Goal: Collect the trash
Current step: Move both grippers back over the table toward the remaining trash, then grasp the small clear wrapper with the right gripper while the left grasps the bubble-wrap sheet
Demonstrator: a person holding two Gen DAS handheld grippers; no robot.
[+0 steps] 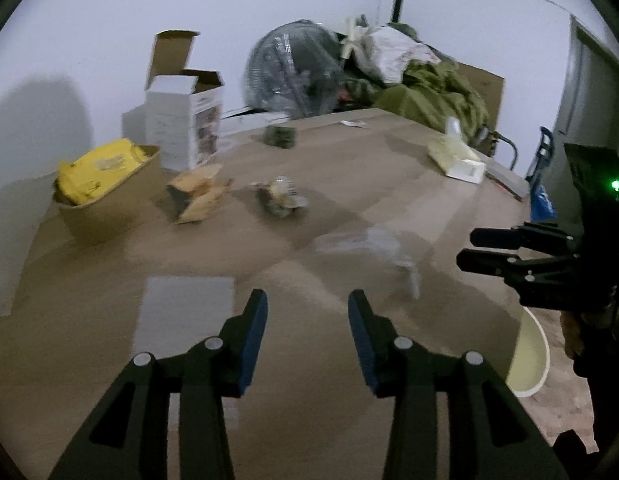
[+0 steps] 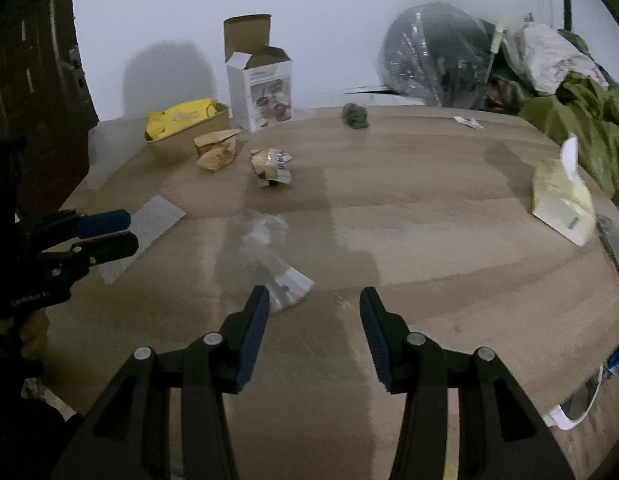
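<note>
Trash lies scattered on a wooden table [image 1: 349, 360]: a clear plastic wrapper [image 1: 373, 248] [image 2: 269, 256], a crumpled printed wrapper [image 1: 283, 194] [image 2: 269, 166], crumpled brown paper [image 1: 197, 194] [image 2: 217, 148], a dark green wad [image 1: 281, 136] [image 2: 355, 115] and a small white scrap [image 2: 467, 122]. My left gripper [image 1: 307, 312] [image 2: 129, 231] hangs open over bare table beside a grey card [image 1: 185, 308]. My right gripper [image 2: 313, 308] [image 1: 469, 249] is open too, its left fingertip just short of the clear wrapper. Neither holds anything.
A tan bowl [image 1: 109, 200] with a yellow packet [image 1: 97, 168] and an open white box [image 1: 185, 120] stand far left. A tissue pack [image 2: 561, 200] lies right. A plastic-wrapped fan [image 1: 293, 68] and green cloth [image 1: 429, 92] crowd the back. A pale bin rim [image 1: 529, 352] shows below the near right edge.
</note>
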